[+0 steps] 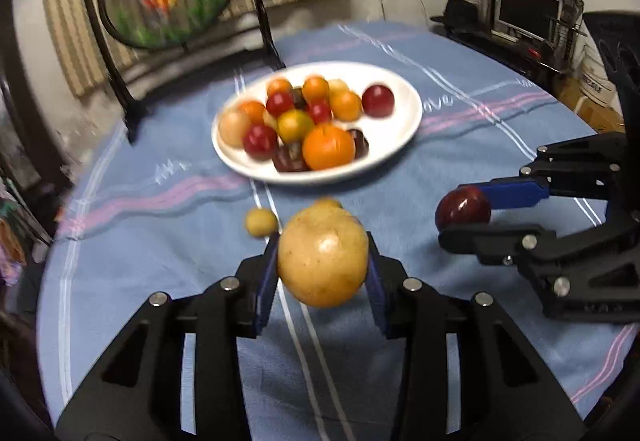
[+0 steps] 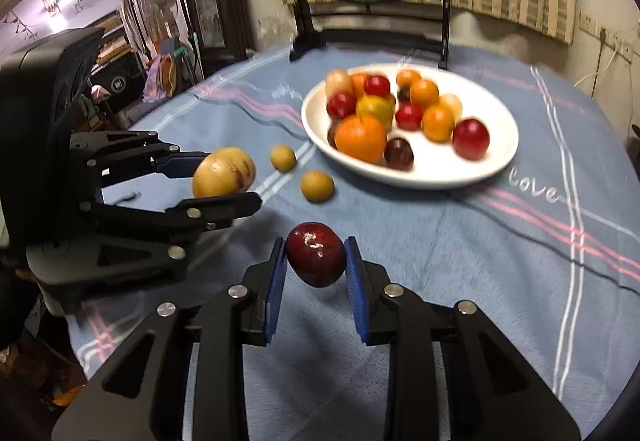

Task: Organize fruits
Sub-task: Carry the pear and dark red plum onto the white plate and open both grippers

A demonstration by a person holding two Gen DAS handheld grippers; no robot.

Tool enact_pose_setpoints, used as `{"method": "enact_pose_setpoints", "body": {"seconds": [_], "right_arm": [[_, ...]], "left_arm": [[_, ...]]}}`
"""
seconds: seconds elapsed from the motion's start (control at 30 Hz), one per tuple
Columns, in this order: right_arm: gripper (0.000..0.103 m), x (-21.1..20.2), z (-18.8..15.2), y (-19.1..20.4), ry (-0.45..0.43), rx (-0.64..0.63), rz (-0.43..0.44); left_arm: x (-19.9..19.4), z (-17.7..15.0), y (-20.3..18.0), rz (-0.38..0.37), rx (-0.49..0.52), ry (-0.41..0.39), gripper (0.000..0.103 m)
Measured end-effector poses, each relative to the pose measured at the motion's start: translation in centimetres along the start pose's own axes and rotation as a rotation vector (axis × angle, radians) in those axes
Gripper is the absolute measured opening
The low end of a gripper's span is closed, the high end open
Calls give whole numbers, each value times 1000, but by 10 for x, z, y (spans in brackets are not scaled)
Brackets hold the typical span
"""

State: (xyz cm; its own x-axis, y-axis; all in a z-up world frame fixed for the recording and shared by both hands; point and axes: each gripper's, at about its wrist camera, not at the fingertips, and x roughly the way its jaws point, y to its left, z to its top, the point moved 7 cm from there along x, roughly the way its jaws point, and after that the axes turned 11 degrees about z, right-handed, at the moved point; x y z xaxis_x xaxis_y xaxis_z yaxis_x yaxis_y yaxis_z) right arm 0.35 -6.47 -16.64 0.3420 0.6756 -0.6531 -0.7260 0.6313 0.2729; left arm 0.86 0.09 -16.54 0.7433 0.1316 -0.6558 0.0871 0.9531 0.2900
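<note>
The white plate (image 1: 404, 113) lies ahead of both grippers, at about twelve o'clock from the left gripper (image 1: 323, 261) in its own wrist view and at about one o'clock from the right gripper (image 2: 316, 261) in its view. Neither looks clearly nearer, and both point down toward the counter (image 1: 160, 241), so I judge the coming move to be a forward carry to the plate for either hand.

The left gripper is closed on a yellow fruit (image 1: 323, 261), its blue pads pressing the sides; the fruit is round, pale gold with faint reddish streaks, and hangs clear of the cloth. The right gripper is clamped narrow on a dark red plum (image 2: 316, 260), glossy, with a bright glint on top, also lifted off the counter.

Two small yellow fruits (image 2: 317, 185) lie loose on the blue striped cloth, between the left gripper and the plate, at about eleven o'clock from the right gripper. The plate already carries a heap of orange, red, yellow and dark purple fruit, crowded toward its left half in the right wrist view; its right rim stays bare.
</note>
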Motion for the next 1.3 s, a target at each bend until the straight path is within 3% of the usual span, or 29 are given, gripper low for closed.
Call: {"method": "enact_pose_setpoints", "body": {"seconds": [0.13,0.37,0.7,0.93,1.3], "right_arm": [[30,-20,8,10,-39,-22,-6],[30,-42,14,14,-67,-42,-19],[30,-41,11,-5,-52,-25,-27],[30,-20,0,-11,11,-31,-26],[30,-42,37,-26,-72,-33,-57]], "left_arm": [[-21,10,-5,48,12,-48,40],[-38,22,-13,68,29,-89,40],[-21,27,-16,81,46,-83,40],[-7,25,-22,65,61,-49,40],[-4,66,12,77,-54,-63,40]]}}
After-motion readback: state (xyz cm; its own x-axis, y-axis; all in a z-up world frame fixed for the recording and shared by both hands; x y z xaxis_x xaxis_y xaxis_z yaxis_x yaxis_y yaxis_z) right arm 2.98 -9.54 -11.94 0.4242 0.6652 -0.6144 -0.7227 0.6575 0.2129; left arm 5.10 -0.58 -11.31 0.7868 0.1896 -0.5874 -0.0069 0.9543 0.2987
